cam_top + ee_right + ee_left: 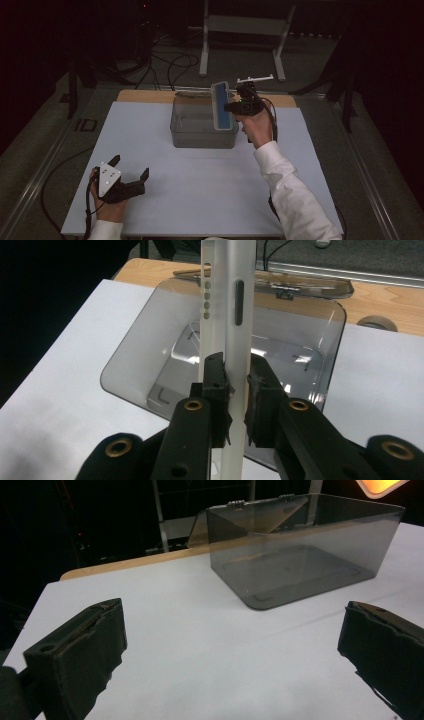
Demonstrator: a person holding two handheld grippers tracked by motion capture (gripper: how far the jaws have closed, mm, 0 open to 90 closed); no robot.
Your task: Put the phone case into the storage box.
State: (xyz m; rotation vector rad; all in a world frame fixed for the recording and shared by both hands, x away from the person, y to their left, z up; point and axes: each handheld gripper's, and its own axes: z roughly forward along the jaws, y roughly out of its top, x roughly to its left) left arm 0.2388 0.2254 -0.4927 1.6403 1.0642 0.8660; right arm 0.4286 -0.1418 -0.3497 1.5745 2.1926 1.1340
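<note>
While the right tongs (236,395) are clamping the slim blue-faced case (220,106) edge-on over the clear bin (204,131) and the left tongs (131,168) are resting apart on the desk (200,190), that narrow pinch is risking a twist and slip.

High cam above near table edge, looking fwd/down, both gripper cams low, close, all sharing clear bin (204,125).

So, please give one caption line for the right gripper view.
Right tool shut on a white phone-like slab, held edge-on over the open clear box.
</note>
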